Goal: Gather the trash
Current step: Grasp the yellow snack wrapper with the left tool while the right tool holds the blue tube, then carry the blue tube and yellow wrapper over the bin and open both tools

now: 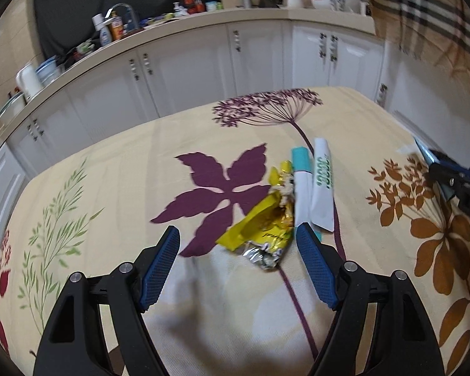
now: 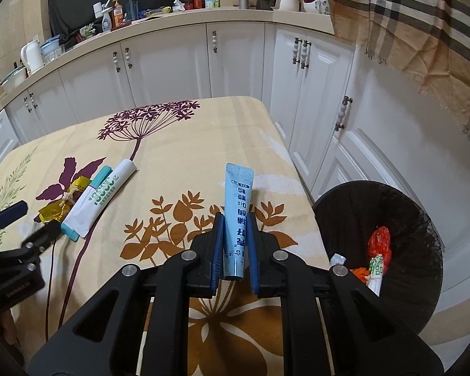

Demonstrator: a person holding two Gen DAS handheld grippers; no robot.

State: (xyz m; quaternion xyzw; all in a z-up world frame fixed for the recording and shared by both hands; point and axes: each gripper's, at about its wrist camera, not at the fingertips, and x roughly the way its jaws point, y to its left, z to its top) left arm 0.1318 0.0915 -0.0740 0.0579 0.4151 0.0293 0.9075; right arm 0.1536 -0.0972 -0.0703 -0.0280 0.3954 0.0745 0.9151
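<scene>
My left gripper (image 1: pixel 238 235) is open just above the tablecloth, its jaws either side of a crumpled yellow wrapper (image 1: pixel 260 228). Beside the wrapper lie a white tube with a teal cap (image 1: pixel 300 188) and a white tube with green print (image 1: pixel 322 188). My right gripper (image 2: pixel 235 219) is shut on a light blue tube (image 2: pixel 238 216), held above the table's right side. A black bin (image 2: pixel 401 219) with red and white trash inside stands on the floor to the right of the table. The wrapper (image 2: pixel 59 203) and both white tubes (image 2: pixel 100 194) also show in the right wrist view.
The table wears a cream floral cloth (image 1: pixel 141 172). White kitchen cabinets (image 2: pixel 172 62) and a cluttered counter (image 2: pixel 125 15) run behind it. A plaid cloth (image 2: pixel 423 15) hangs at the upper right. The left gripper shows at the left edge (image 2: pixel 15 235).
</scene>
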